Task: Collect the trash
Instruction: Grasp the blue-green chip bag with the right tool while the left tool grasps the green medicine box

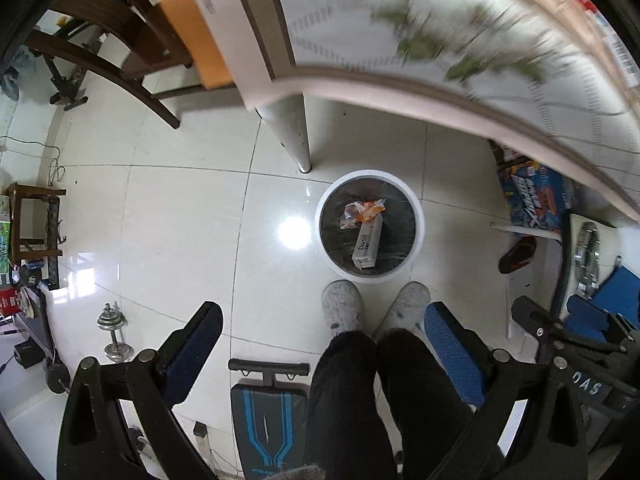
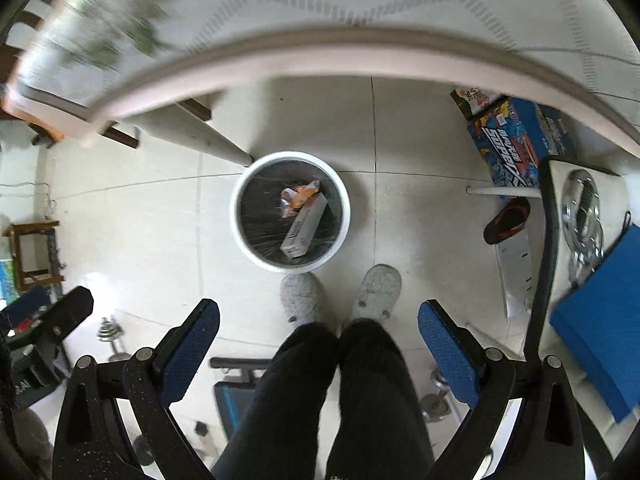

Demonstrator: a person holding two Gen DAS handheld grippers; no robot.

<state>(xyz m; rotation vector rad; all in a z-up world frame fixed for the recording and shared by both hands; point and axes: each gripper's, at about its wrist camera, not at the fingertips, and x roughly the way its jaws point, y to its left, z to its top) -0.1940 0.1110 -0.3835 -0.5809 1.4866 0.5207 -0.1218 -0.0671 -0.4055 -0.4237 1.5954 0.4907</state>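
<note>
Both grippers, left (image 1: 322,346) and right (image 2: 319,342), hang with jaws apart and empty; we risk clipping the tabletop (image 2: 360,20) at twelve o'clock when lifting from the bin (image 2: 290,211).

A white-rimmed round bin (image 1: 369,227) with black liner held a white carton (image 1: 367,242) and orange-clear wrapper (image 1: 361,211); grey speckled slippers (image 2: 340,292), black trousers (image 2: 332,396), blue-padded black fingers (image 2: 448,356) showed.

The floor tiles (image 1: 168,216) are showing a glossy, light-reflecting glaze. The bin (image 2: 240,216) is presenting a smooth white plastic rim around a shiny black film liner (image 2: 260,216). The carton (image 2: 303,224) is appearing as matt cardboard. The dumbbell (image 1: 114,332) is gleaming as polished metal.
</note>
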